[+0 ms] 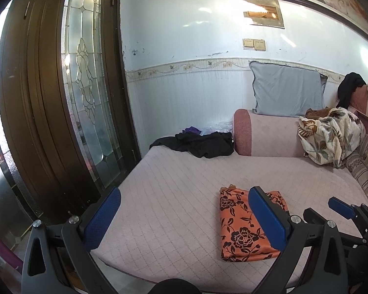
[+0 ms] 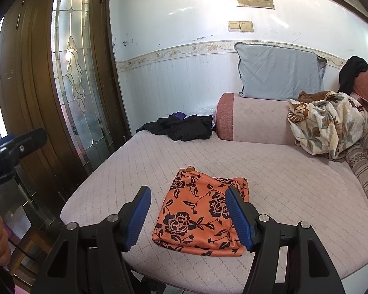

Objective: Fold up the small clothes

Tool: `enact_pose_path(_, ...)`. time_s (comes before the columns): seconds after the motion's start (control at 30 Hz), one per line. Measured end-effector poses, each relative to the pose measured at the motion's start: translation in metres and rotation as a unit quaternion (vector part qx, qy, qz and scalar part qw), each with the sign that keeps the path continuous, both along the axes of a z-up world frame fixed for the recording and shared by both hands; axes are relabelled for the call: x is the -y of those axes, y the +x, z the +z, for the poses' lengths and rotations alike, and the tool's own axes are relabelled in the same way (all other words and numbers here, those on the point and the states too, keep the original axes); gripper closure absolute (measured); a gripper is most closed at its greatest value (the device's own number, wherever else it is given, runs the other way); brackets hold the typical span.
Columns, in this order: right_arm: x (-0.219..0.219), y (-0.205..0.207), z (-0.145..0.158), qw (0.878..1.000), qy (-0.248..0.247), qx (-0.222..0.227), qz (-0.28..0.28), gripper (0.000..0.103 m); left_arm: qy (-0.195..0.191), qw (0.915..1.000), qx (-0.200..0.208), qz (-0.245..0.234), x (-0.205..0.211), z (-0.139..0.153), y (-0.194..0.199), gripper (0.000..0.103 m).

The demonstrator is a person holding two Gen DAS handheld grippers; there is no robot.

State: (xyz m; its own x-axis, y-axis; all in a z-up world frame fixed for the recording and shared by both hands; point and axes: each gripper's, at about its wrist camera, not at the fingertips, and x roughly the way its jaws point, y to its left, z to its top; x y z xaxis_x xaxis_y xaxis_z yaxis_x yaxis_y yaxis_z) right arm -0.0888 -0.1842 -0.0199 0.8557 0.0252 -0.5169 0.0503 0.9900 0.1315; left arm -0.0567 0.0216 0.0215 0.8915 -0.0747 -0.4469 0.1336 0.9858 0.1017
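Note:
An orange cloth with black flowers (image 1: 243, 227) lies folded into a flat rectangle near the front edge of the pink quilted sofa seat (image 1: 184, 178). It also shows in the right wrist view (image 2: 198, 215). My left gripper (image 1: 184, 218) is open and empty, held above the seat to the left of the cloth. My right gripper (image 2: 187, 215) is open and empty, hovering just in front of and over the cloth. The right gripper also shows at the right edge of the left wrist view (image 1: 343, 210).
A heap of black clothes (image 1: 198, 143) lies at the seat's back left. A pink armrest (image 1: 265, 132) carries a grey pillow (image 1: 288, 89). A floral blanket (image 1: 328, 134) is bunched at the right. A dark wooden door with glass (image 1: 85, 93) stands left.

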Motion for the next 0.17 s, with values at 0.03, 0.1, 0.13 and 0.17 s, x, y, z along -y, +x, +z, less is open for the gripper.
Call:
enact_pose_path(0.03,0.001,0.004,-0.001,1.000,0.001,-0.001,0.001,0.036,-0.005,1.0000,-0.002,-0.007,0.001,-0.001,0.003,0.000)
enact_pose_path(0.1,0.004,0.012,-0.002,1.000,0.005,-0.002,0.006,0.036,-0.015,0.9997,-0.001,-0.018,0.003,-0.005,0.010,0.000)
enact_pose_path(0.13,0.007,0.017,-0.002,1.000,0.006,-0.002,0.008,0.036,-0.017,0.9997,-0.004,-0.015,0.003,-0.006,0.014,0.000)
enact_pose_path(0.17,0.012,0.022,-0.002,1.000,0.006,0.000,0.008,0.036,-0.021,0.9997,-0.009,-0.010,0.003,-0.009,0.022,0.000)
